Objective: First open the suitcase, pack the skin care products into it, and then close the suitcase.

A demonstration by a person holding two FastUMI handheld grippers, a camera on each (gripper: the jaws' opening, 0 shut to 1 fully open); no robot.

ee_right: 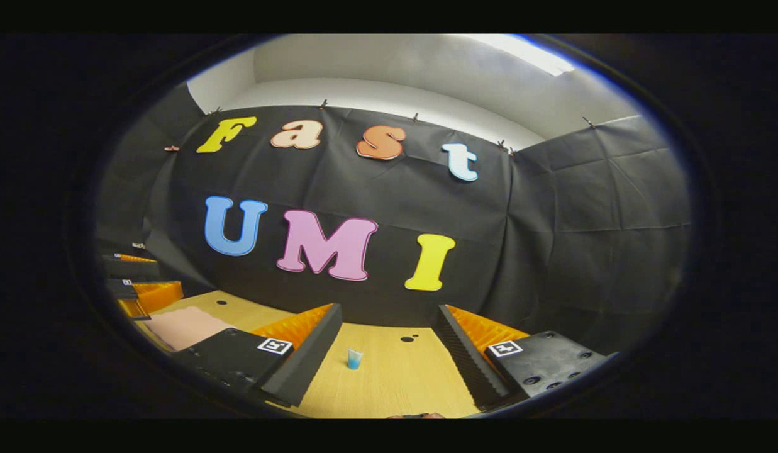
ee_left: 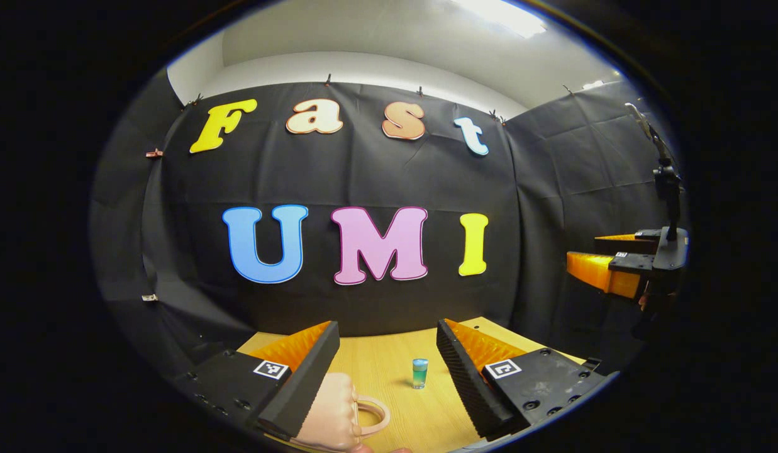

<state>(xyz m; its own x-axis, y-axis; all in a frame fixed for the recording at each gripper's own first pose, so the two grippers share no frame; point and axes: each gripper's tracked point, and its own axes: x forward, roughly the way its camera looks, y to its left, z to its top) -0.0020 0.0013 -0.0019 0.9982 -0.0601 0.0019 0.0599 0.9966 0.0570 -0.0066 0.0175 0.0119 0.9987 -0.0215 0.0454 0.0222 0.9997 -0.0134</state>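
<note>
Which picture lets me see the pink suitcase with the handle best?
The left gripper view: the small pink hard-shell suitcase lies close, its looped handle plain, partly behind that gripper's jaw. The right gripper view shows a flat pink patch far left.

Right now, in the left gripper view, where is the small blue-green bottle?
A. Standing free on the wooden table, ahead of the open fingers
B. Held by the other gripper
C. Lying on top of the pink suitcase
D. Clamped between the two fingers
A: the small bottle stands upright on the wooden table, untouched, beyond the open left gripper, to the right of the pink suitcase.
</note>
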